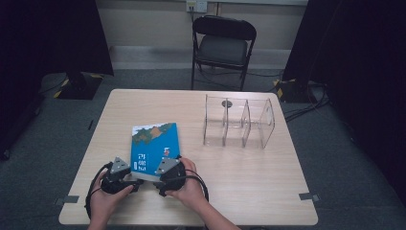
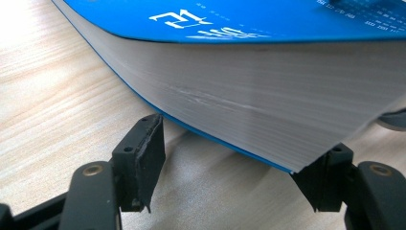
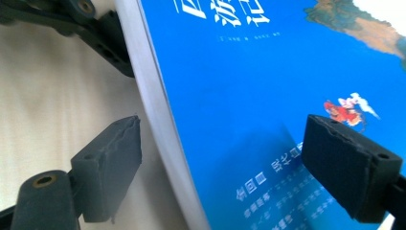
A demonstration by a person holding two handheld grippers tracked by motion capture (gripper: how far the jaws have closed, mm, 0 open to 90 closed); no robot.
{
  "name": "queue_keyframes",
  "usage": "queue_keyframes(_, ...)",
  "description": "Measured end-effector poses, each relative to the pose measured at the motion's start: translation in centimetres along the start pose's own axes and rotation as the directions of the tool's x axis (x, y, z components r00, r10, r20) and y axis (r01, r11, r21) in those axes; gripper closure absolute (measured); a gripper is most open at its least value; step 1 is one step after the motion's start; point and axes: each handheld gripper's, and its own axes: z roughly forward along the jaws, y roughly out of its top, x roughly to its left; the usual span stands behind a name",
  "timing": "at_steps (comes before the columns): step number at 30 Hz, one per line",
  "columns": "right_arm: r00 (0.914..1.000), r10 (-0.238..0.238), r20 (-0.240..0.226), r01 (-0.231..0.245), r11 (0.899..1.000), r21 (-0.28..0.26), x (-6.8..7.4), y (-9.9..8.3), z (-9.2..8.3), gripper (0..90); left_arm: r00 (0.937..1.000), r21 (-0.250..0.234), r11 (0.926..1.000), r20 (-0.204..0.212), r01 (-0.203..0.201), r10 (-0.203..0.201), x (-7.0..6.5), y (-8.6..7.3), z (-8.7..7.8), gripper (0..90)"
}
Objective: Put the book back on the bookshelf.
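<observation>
Blue book (image 1: 154,146) at near worktop (image 1: 249,172) edge.
Left gripper (image 2: 239,163) jaws spread under its corner; right gripper (image 3: 222,167) jaws spread astride its cover edge.

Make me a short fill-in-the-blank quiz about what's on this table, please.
1. The book has a mostly ____ cover.
2. The clear organizer stands on the table to the ____ of the book.
3. Behind the table stands a black folding ____.
4. Both grippers are at the book's ____ edge.

Missing words: blue; right; chair; near
</observation>
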Motion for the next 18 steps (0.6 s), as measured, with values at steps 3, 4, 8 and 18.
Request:
queue_keyframes(3, 0.9991, -0.032, 0.028, 0.032, 0.999, -0.016, 0.3, -0.1, 0.4, 13.2, 1.0000, 0.005, 1.0000, -0.004, -0.002, 0.002, 0.0, 0.1, -0.1, 33.0)
queue_keyframes(4, 0.9991, -0.025, 0.034, 0.026, 0.999, -0.034, 0.4, -0.2, 0.5, 13.2, 1.0000, 0.004, 1.0000, -0.007, 0.005, -0.005, -0.1, 0.2, -0.1, 33.1)
queue_keyframes(8, 0.9944, -0.066, 0.083, 0.071, 0.996, -0.060, 0.7, -0.4, 1.2, 13.3, 1.0000, 0.010, 0.9999, -0.008, 0.001, -0.001, -0.1, 0.3, -0.1, 33.2)
queue_keyframes(18, 0.9815, -0.138, 0.133, 0.150, 0.985, -0.089, 1.2, -0.3, 1.5, 32.5, 0.9977, -0.013, 0.9991, 0.056, 0.040, -0.039, -0.1, 0.3, -0.2, 43.4)
